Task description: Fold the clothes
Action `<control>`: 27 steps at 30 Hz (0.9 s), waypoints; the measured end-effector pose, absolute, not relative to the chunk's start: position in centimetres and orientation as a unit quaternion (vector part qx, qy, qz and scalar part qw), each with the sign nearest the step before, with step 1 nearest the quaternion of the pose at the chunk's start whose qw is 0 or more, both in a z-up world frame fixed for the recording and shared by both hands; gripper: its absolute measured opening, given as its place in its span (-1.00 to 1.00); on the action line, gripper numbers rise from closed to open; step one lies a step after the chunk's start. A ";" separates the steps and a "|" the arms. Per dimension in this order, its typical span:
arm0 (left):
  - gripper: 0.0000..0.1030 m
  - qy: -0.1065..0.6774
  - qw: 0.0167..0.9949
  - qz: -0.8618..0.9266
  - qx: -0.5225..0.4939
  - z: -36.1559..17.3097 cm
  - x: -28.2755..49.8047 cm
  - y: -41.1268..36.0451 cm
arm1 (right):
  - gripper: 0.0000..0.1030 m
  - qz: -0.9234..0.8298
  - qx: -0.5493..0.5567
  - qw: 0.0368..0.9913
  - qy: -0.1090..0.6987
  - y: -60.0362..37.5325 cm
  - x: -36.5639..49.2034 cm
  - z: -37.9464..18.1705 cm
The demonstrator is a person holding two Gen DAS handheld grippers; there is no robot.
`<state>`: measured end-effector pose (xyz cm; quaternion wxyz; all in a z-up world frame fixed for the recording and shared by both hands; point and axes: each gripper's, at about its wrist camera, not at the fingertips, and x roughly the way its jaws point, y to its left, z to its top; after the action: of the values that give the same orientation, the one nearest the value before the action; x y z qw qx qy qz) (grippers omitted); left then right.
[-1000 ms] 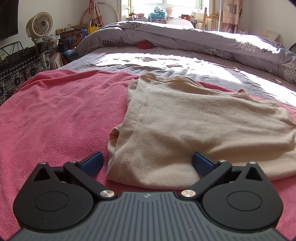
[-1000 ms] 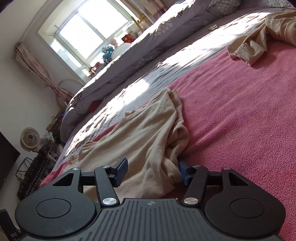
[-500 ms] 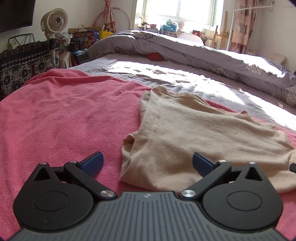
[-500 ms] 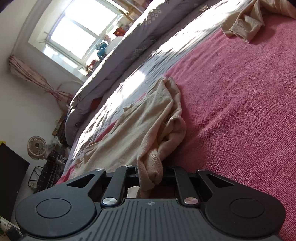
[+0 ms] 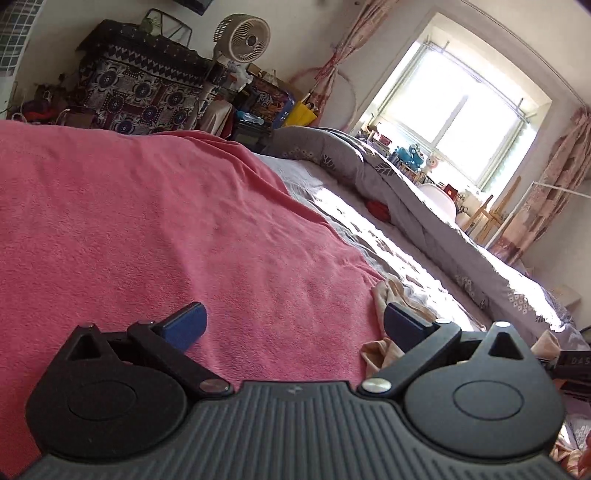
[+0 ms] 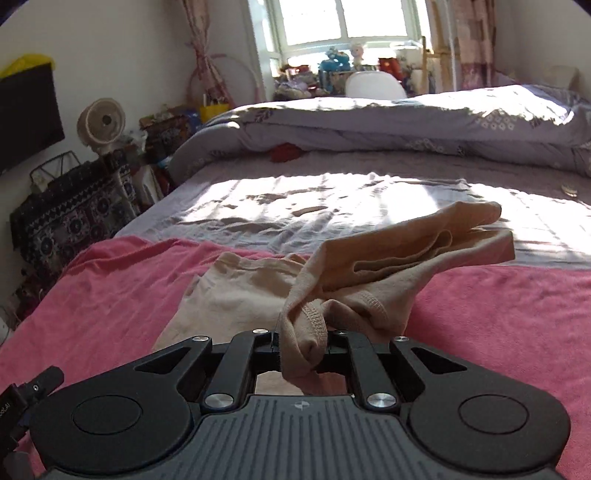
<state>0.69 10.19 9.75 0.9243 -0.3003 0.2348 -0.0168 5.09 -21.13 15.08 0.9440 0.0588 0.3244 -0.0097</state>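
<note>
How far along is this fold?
Barely started. Done: the right tool has just closed on the beige garment's hem, lifting one end off the pink blanket. The left tool is open and empty. Left: laying that end over and finishing the fold.

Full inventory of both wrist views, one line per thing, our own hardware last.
beige garment: 1, beige, on the pink blanket, one hemmed edge lifted
pink blanket: 1, pink, across the near part of the bed
sheet: 1, grey-lilac, sunlit, beyond the blanket
duvet: 1, grey-lilac patterned, bunched along the far side of the bed
red item: 1, red, by the duvet; too small to identify
fan: 1, cream, left of the bed
window: 1, bright, far wall, toys on the sill
left gripper: 1, black with blue pads, open, nothing between them
right gripper: 1, black, shut on the beige garment's hem
</note>
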 end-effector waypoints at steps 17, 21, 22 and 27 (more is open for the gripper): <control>0.99 0.241 0.922 -0.015 -0.303 9.2 1.0 11.6 | 0.23 0.118 -0.133 0.920 0.349 -8.5 3.9 11.8; 0.99 0.244 0.925 -0.012 -0.291 9.3 1.3 11.2 | 0.41 0.186 -0.100 0.913 0.349 -8.8 1.6 12.6; 0.99 0.245 0.926 -0.011 -0.286 9.4 1.3 11.0 | 0.46 0.187 -0.101 0.915 0.343 -9.0 0.8 12.8; 0.99 0.241 0.943 -0.047 -0.224 10.3 1.5 8.4 | 0.78 0.094 -0.131 0.939 0.305 -12.4 -3.1 13.1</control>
<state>1.47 8.42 10.33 0.9432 -0.2238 0.2411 -0.0470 -3.07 -12.42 13.09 0.9386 -0.1314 0.3051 0.0936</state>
